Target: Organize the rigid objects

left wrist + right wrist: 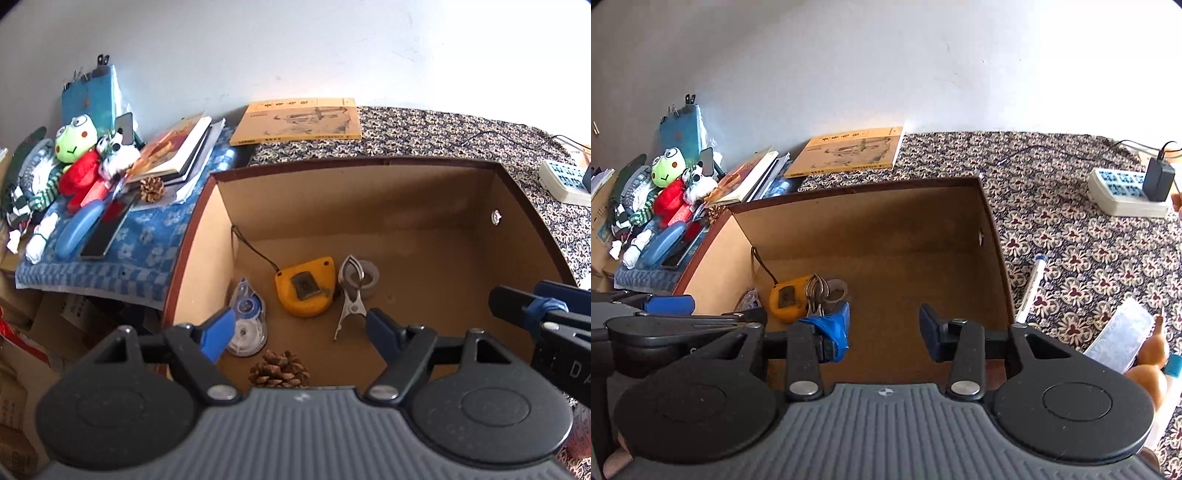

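Note:
An open cardboard box (388, 206) (864, 221) holds a yellow tape measure (306, 286) (786, 297), a metal clip (351, 291) (816, 291), a tape roll (367, 275), a correction tape dispenser (247, 317) and a pine cone (279, 369). My left gripper (299, 332) is open and empty above the box's near left part. My right gripper (884, 326) is open and empty above the box's near edge. A second pine cone (151, 189) lies by the books outside the box.
Left of the box are stacked books (177, 147), plush toys (79, 155), a blue case (79, 229) and a phone (105, 229). A yellow book (299, 120) lies behind. On the patterned cloth right are a pen (1032, 288), a power strip (1126, 192), a plastic case (1119, 339) and gourds (1150, 369).

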`<action>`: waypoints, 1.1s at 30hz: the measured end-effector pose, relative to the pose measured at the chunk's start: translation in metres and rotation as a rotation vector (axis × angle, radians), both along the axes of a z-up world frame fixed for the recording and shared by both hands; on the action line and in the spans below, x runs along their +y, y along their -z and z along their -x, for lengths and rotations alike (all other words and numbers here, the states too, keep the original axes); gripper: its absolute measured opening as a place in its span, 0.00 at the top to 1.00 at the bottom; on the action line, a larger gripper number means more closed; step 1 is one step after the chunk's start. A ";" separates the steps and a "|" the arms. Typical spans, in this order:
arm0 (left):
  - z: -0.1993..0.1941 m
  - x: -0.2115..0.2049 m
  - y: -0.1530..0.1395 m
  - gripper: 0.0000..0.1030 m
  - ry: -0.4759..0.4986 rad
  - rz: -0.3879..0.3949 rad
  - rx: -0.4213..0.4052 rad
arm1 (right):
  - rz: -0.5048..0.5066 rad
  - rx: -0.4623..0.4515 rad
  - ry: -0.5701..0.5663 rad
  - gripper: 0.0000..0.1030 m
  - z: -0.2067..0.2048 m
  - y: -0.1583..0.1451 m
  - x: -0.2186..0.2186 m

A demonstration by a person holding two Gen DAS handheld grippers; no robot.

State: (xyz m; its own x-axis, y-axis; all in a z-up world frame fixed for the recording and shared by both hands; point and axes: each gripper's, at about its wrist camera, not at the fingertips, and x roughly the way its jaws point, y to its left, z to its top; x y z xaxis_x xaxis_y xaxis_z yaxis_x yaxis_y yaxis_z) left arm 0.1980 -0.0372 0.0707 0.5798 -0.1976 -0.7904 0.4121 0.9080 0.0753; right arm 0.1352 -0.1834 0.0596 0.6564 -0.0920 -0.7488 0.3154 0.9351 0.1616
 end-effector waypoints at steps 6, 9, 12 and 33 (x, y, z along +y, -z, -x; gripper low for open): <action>-0.003 -0.002 0.003 0.24 0.009 -0.003 0.017 | -0.001 0.005 -0.003 0.75 -0.001 0.005 0.001; -0.005 -0.006 0.004 0.24 0.011 -0.012 0.015 | -0.014 0.005 0.001 0.75 -0.003 0.006 -0.003; -0.007 -0.009 0.007 0.24 0.017 -0.014 0.022 | -0.020 0.009 0.001 0.75 -0.002 0.009 -0.004; -0.018 -0.018 0.020 0.24 0.055 -0.018 0.045 | -0.023 0.035 0.007 0.75 -0.010 0.018 -0.008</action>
